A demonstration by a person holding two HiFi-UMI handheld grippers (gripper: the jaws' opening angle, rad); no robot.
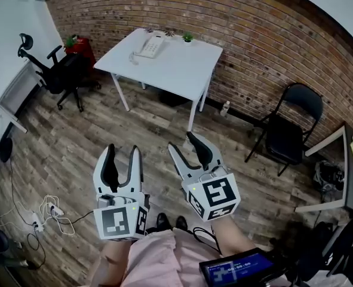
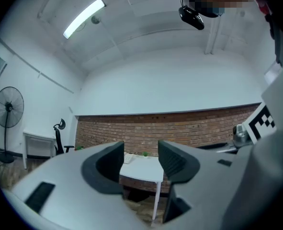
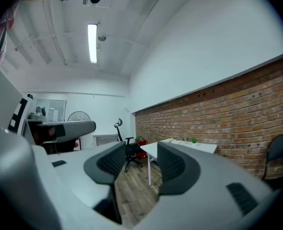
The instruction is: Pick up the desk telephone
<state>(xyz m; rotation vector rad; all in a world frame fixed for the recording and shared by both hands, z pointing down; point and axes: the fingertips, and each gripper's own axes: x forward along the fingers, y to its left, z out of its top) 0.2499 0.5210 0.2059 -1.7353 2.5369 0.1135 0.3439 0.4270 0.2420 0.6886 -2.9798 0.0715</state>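
Note:
A white desk telephone [image 1: 149,45] lies near the far left corner of a white table [image 1: 176,70] against the brick wall, well ahead of me. In the left gripper view the telephone [image 2: 130,158] shows small between the jaws, on the table [image 2: 143,172]. My left gripper [image 1: 121,158] is held low over the wooden floor, open, nothing between its fingers. My right gripper [image 1: 187,146] hangs beside it, also open and empty. In the right gripper view the table [image 3: 179,146] stands off to the right by the wall.
A black office chair [image 1: 60,73] and a red object [image 1: 80,48] stand left of the table. A black folding chair [image 1: 286,130] is at the right by another desk [image 1: 343,178]. Cables and a power strip [image 1: 45,214] lie on the floor at lower left. Small plants [image 1: 187,37] sit on the table's far edge.

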